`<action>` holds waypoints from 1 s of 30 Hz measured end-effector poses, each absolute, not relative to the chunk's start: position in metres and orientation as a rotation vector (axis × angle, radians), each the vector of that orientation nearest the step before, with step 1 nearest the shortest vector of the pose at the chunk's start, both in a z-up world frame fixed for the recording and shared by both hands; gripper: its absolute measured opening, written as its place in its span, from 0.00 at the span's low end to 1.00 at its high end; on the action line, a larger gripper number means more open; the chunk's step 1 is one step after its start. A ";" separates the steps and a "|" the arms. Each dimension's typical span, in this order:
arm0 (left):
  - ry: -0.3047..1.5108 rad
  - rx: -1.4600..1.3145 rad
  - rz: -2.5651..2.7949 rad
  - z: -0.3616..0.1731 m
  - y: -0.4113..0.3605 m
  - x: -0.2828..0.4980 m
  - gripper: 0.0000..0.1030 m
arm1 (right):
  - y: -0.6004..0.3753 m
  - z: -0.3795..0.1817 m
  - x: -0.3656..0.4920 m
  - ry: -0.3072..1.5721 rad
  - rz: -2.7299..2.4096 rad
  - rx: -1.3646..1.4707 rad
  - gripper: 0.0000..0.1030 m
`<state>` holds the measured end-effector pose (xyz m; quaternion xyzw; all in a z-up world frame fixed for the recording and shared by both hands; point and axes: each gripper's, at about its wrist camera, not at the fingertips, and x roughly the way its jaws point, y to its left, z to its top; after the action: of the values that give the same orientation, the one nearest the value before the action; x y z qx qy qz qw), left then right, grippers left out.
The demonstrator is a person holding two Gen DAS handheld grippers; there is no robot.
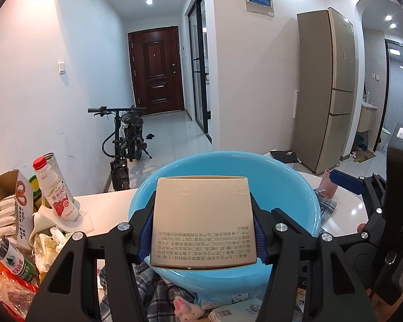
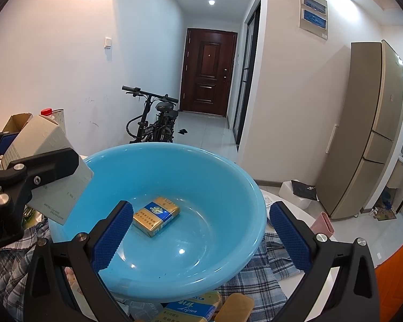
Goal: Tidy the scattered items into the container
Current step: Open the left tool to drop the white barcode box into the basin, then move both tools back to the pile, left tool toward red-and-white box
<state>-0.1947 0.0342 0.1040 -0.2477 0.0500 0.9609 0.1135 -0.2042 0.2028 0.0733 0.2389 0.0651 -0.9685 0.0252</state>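
My left gripper (image 1: 202, 230) is shut on a beige cardboard box (image 1: 202, 220) and holds it over the near rim of the blue plastic basin (image 1: 295, 185). In the right wrist view the same box (image 2: 48, 166) hangs above the basin's left rim (image 2: 99, 158). A gold and blue cigarette pack (image 2: 156, 216) lies inside the basin. My right gripper (image 2: 198, 234) is open and empty over the basin's near side. Another blue and gold pack (image 2: 193, 307) lies on the table just below the basin.
A milk bottle (image 1: 57, 190), an open carton of sachets (image 1: 9, 209), a water bottle (image 1: 12, 260) and crumpled wrappers crowd the table's left. A plaid cloth (image 2: 268, 265) lies under the basin. A pink cup (image 2: 323, 224) stands right. A bicycle (image 1: 126, 145) and fridge (image 1: 325, 94) stand beyond.
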 end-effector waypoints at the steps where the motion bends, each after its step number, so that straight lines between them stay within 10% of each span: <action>1: 0.142 -0.730 2.817 0.104 0.033 -0.195 0.56 | 0.202 0.073 -0.204 0.202 -2.995 0.740 1.00; 4: 0.133 -0.734 2.813 0.105 0.032 -0.195 0.57 | 0.202 0.073 -0.204 0.206 -2.995 0.746 1.00; 8: 0.107 -0.724 2.833 0.107 0.029 -0.195 1.00 | 0.201 0.074 -0.205 0.208 -2.997 0.747 1.00; 30: 0.328 -0.759 2.871 0.096 0.025 -0.150 1.00 | 0.208 0.078 -0.204 0.139 -2.994 0.720 1.00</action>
<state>-0.1502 0.0250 0.0956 -0.2533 0.1093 0.9581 0.0771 -0.2042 0.2082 0.0780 0.2335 0.0451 -0.9708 0.0296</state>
